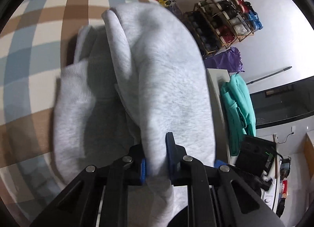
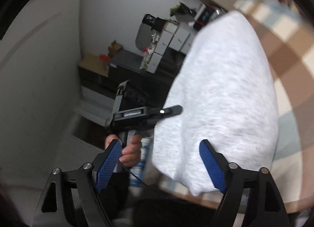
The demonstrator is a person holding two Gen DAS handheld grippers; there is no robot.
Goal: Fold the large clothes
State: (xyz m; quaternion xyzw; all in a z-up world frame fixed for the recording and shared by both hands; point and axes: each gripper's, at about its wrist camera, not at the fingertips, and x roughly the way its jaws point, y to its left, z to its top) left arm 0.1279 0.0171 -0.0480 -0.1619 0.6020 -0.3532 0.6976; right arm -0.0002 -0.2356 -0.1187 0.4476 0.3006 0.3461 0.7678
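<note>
A light grey sweatshirt (image 1: pixel 162 70) lies bunched and partly lifted over a checkered bed cover (image 1: pixel 39 30). My left gripper (image 1: pixel 156 148) is shut on a fold of its fabric, which is pinched between the blue pads and hangs down over the jaws. In the right wrist view the same sweatshirt (image 2: pixel 225 89) hangs as a broad grey sheet over the checkered cover (image 2: pixel 284 60). My right gripper (image 2: pixel 160 142) is open; the cloth's lower edge lies past its right finger, and neither pad presses on it. The left gripper's body (image 2: pixel 141 115) and the hand holding it (image 2: pixel 131 152) show to the left.
Beyond the bed's right edge stand a shoe rack (image 1: pixel 225 21), a purple bag (image 1: pixel 227 60), a teal garment (image 1: pixel 239 105) draped over a white board, and a black device (image 1: pixel 255 154). A dark cabinet with boxes (image 2: pixel 137 64) stands against the wall.
</note>
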